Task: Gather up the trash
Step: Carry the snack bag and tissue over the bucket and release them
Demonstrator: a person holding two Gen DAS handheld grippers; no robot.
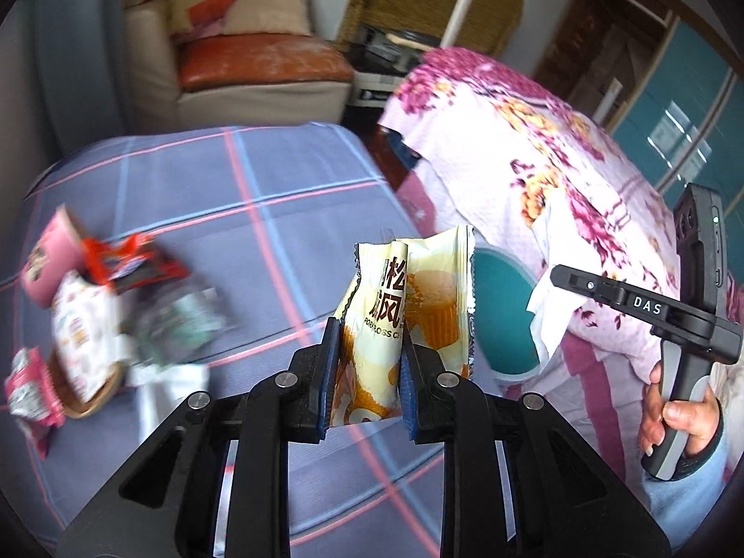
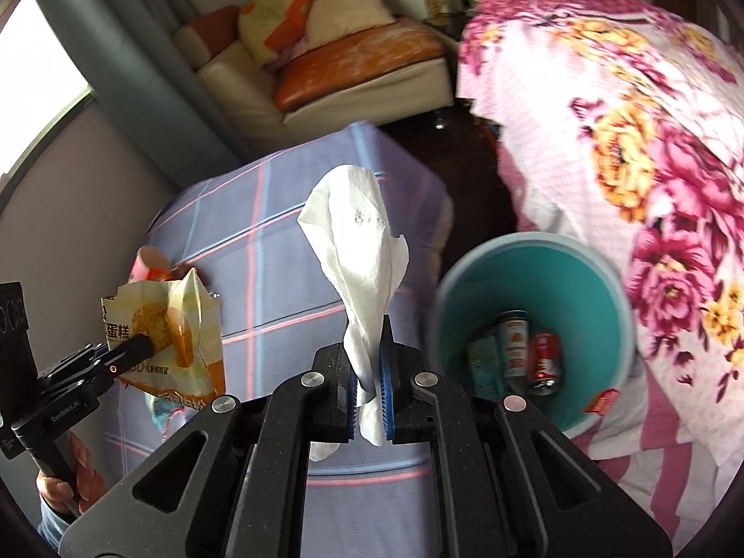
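Black jaws with blue pads fill the near edge of both wrist views. Between the pads of the left gripper [image 1: 367, 372] stands one cream-and-yellow cake wrapper [image 1: 395, 321], clamped around its lower part, its crinkled top sticking up and away from the camera. The right gripper [image 2: 372, 379] is clenched on one white tissue [image 2: 358, 251], which rises from the pads in a loose, folded plume.

Each view also catches the other tool. In the left wrist view the right hand [image 1: 674, 423] grips a grey handle at the right edge. In the right wrist view the left hand [image 2: 69, 474] shows at the lower left, with the same cake wrapper carried on the tip of its tool.

One teal trash bin [image 2: 576, 269] stands open on the floor, right of the tissue in the right wrist view, just beside a bed draped in a pink floral sheet [image 2: 641, 149]. Inside the bin lie three cans: a red one [image 2: 545, 362], a grey-and-red one [image 2: 511, 339] and a blue-green one [image 2: 483, 362]. One small red scrap [image 2: 602, 402] sits at the bin's near rim.

Under both grippers spreads a lilac plaid cover [image 1: 260, 195]. On its left side in the left wrist view, well apart from the grippers, lies a blurred heap of more litter [image 1: 107, 297]: a pink cup, red packets and pale bags. Motion blur keeps me from counting them exactly.

Far off, one beige armchair [image 1: 260, 88] holds an orange seat cushion and pillows.
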